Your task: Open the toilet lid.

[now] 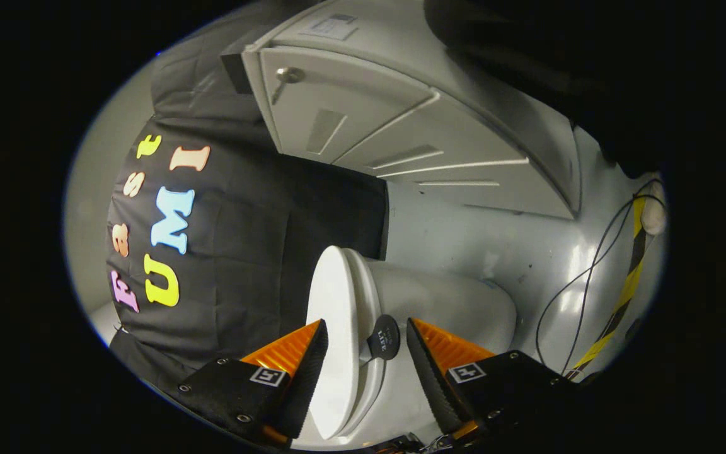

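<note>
Gripper [363,353] spread wide, holding nothing, white toilet [426,302] just ahead, its lid [331,302] between the fingers, grey floor [495,239] and white door [363,113] beyond

Round tag [383,337] on the toilet lid [331,328]: word "LIFE"; smaller print above it too small to tell
Sticker [331,25] on the white door [363,107]: print too blurred to read
Square markers [467,372] on the gripper [366,359]: coded patterns, no words

Open claw [366,353] astride closed toilet lid [331,340], fingers clear.
</note>
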The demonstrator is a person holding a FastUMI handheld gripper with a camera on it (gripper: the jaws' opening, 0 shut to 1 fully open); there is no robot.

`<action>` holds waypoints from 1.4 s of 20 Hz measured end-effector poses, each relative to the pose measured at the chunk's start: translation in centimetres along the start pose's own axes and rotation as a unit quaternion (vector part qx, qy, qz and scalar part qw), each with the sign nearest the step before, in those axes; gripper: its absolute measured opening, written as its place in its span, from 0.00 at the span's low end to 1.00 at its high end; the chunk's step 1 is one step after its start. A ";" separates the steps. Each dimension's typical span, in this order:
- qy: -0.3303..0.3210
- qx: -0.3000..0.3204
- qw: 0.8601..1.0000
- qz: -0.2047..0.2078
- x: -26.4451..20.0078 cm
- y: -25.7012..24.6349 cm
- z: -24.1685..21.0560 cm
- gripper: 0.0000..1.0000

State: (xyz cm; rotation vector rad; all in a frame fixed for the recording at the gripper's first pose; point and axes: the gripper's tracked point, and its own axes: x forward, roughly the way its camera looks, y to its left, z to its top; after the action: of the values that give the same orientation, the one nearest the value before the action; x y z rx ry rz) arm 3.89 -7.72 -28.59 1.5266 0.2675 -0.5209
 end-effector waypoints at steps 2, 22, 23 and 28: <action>0.010 0.004 1.000 -0.006 0.6 -0.5 -0.7 0.73; 0.018 0.025 0.998 -0.053 2.4 -0.2 -0.6 0.00; 0.022 0.023 0.998 -0.059 2.4 0.1 -0.6 0.00; 0.009 0.029 0.999 -0.045 1.0 3.5 -0.3 0.00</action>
State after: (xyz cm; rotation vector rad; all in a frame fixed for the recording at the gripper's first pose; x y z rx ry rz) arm 6.45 -7.66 -26.03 1.5810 0.3384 -0.5896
